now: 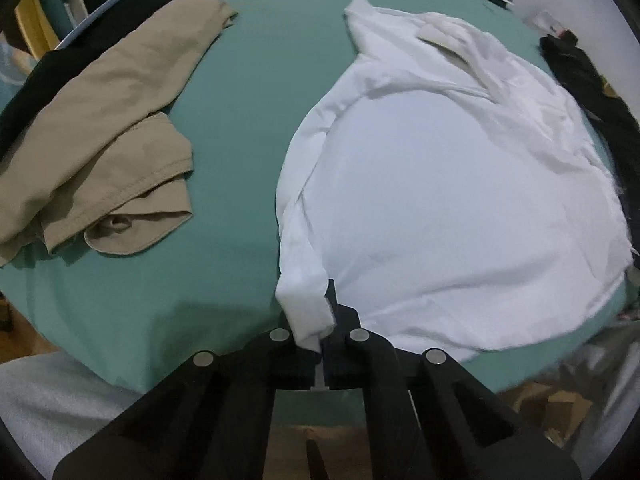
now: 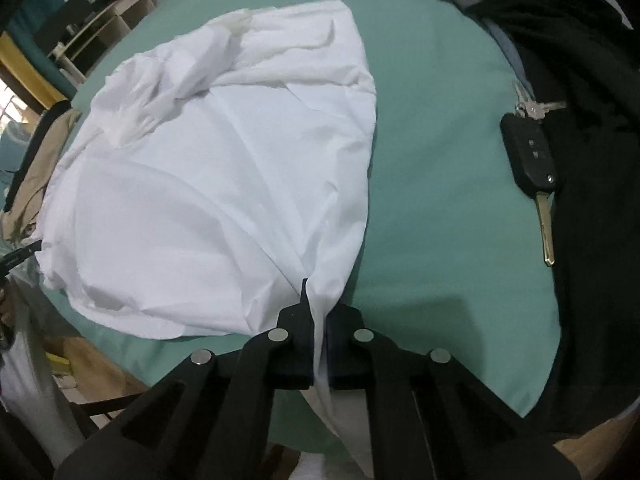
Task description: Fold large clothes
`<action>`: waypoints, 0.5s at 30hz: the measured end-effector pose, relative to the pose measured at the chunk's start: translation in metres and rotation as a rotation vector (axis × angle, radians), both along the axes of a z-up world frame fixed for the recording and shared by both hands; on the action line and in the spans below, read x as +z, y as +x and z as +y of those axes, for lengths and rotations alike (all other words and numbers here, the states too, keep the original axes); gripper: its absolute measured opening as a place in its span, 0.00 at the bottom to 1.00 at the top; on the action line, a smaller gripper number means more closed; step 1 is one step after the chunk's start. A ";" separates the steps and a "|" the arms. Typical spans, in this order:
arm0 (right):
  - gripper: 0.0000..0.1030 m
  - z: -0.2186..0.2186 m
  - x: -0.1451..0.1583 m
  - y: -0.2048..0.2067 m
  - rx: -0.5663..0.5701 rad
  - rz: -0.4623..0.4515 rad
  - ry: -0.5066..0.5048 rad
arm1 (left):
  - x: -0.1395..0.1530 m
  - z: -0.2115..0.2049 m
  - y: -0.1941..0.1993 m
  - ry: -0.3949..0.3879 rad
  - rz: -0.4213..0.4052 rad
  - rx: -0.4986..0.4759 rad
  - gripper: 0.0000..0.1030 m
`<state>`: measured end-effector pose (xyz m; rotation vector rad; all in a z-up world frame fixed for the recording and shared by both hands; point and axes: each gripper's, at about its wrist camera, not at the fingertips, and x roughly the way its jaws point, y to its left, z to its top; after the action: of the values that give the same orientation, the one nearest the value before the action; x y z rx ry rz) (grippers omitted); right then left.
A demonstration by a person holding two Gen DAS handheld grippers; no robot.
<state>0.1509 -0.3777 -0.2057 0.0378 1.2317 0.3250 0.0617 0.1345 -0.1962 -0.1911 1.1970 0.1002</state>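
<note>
At frame centre: white shirt (image 1: 452, 208) spread on the green sheet (image 1: 240, 120), collar toward the top.
Left gripper (image 1: 320, 332): bottom centre of its view, clamped on the shirt's near left corner, a folded cuff.
Right gripper (image 2: 318, 336): bottom centre of its view, clamped on the shirt's near right corner; cloth hangs below the jaws.
Left of shirt: tan trousers (image 1: 100, 120), crumpled.
Right edge: car key (image 2: 532, 160) beside black clothing (image 2: 592, 200).
Writing: none readable.

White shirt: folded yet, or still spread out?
Mostly spread. The white shirt lies open across the green table; only its edges are pinched by the left gripper and right gripper.
</note>
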 end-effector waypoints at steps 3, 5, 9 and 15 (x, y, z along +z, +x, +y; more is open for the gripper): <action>0.03 -0.014 0.019 -0.008 -0.053 -0.050 0.056 | 0.023 0.004 -0.008 -0.002 -0.060 0.020 0.02; 0.03 -0.026 0.035 -0.015 -0.080 -0.085 0.094 | 0.040 0.009 -0.014 0.003 -0.097 0.024 0.02; 0.03 -0.036 0.060 -0.032 -0.088 -0.135 0.115 | 0.073 0.016 -0.027 0.009 -0.153 0.014 0.02; 0.03 -0.053 0.084 -0.045 -0.121 -0.169 0.147 | 0.106 0.028 -0.046 -0.015 -0.214 0.028 0.02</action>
<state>0.1062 -0.4307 -0.1219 0.2063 1.0318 0.3064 0.0153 0.1627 -0.0898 -0.2257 0.9826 0.0930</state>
